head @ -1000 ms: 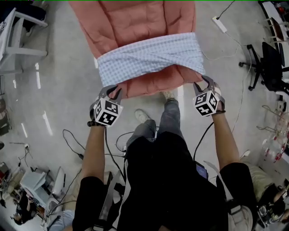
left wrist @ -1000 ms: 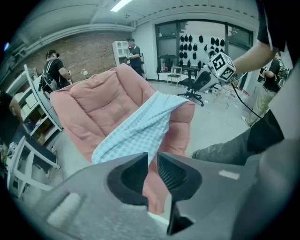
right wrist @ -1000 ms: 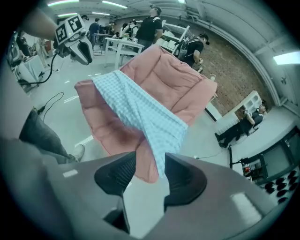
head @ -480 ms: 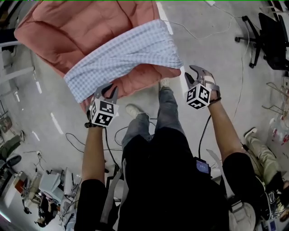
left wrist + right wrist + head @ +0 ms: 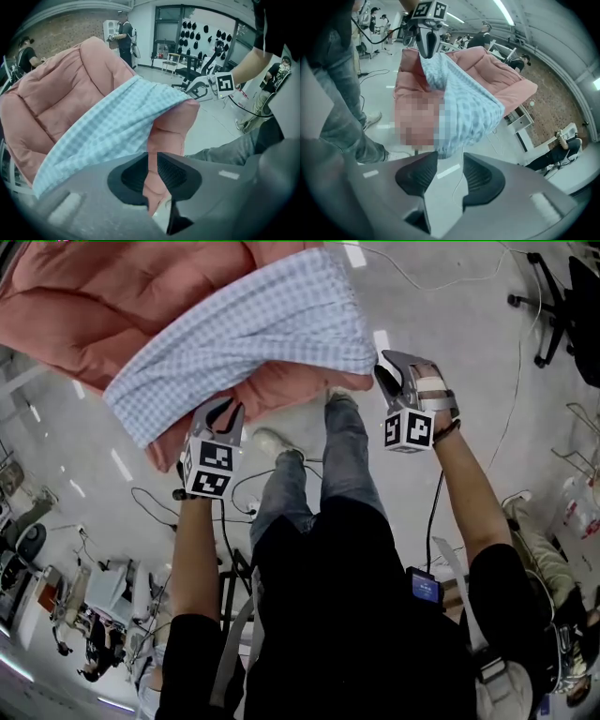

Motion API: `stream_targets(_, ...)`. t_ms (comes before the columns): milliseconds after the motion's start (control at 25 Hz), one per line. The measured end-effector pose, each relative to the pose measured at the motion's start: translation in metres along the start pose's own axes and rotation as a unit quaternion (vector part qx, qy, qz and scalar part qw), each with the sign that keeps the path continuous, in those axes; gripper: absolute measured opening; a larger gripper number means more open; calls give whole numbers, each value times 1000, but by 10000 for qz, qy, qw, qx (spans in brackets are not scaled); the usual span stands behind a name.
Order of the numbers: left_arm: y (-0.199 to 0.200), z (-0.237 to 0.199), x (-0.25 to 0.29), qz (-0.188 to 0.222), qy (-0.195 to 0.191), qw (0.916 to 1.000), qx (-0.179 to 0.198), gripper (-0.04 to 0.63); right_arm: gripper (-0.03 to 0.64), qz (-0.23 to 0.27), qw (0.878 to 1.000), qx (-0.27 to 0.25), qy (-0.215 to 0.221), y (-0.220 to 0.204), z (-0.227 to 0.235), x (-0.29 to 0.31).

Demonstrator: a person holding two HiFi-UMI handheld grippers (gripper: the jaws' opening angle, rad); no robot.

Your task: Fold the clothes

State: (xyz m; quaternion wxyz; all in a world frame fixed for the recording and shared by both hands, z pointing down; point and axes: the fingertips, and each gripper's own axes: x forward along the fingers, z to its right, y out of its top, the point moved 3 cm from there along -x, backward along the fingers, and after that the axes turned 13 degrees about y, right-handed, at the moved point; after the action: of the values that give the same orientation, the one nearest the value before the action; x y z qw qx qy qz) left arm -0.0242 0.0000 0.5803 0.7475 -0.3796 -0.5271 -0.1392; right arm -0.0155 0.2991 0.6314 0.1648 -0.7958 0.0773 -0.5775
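1. Your right gripper (image 5: 382, 376) has come up to the near right corner of the checked cloth (image 5: 253, 334). Half a second ago it stood clear of that corner, and its jaws have just been opening.
2. Those jaws stand apart. Bare floor (image 5: 445, 185) shows between the pads, and the bunched corner of the cloth sits only at their tips, so the pads grip nothing.
3. Your left gripper (image 5: 223, 412) is clamped on a fold of the pink quilted piece (image 5: 112, 306), just below the cloth's near left corner.
4. The checked cloth lies as a band across the front of the pink quilted piece, running from one gripper to the other.
5. Your legs (image 5: 323, 460), in jeans, stand just beside that piece, and an office chair (image 5: 589, 315) stands well off to the right.
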Motion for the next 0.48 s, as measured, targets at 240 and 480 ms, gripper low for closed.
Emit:
stream_targets(240, -11, -1, 8, -64, -108, 9999, -4, 67, 179, -56, 9996, 270, 18, -4, -8, 7)
stream_targets(480, -17, 5, 11, -109, -111, 9999, -2, 66, 179, -1, 9996, 179, -212, 2, -12, 11)
